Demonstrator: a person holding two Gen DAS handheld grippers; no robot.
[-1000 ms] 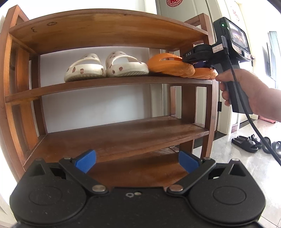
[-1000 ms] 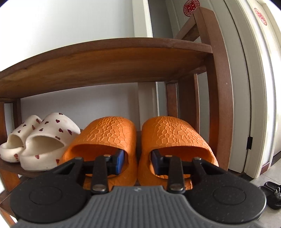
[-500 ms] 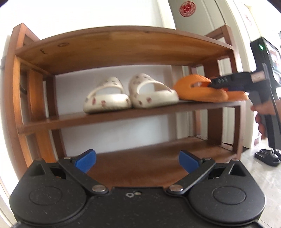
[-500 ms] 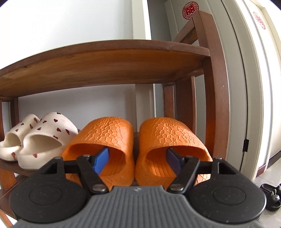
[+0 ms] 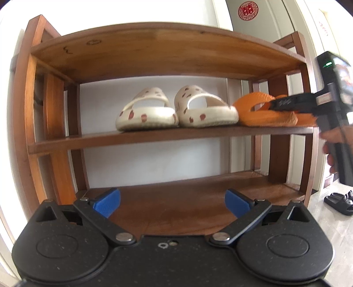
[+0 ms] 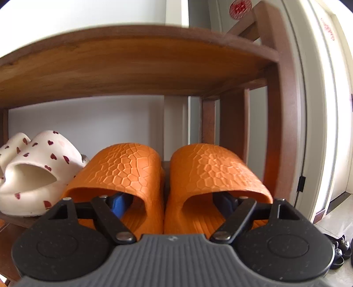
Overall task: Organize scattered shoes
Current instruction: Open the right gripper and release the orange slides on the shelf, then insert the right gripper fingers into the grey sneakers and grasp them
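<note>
Two orange slippers stand side by side on the middle shelf of a wooden shoe rack. My right gripper is open wide, one finger inside each slipper's opening, holding nothing. A pair of cream slippers with red hearts stands left of them. In the left wrist view the cream pair and the orange pair sit on the middle shelf, with the right gripper at the orange ones. My left gripper is open and empty before the lower shelf.
The rack's right post stands close beside the right orange slipper. Black sandals lie on the tiled floor at the right. A white door with a red emblem is behind the rack.
My right gripper opened from nearly shut and now its fingers reach into the two orange slippers. My left gripper drew back and swung left, still open.
</note>
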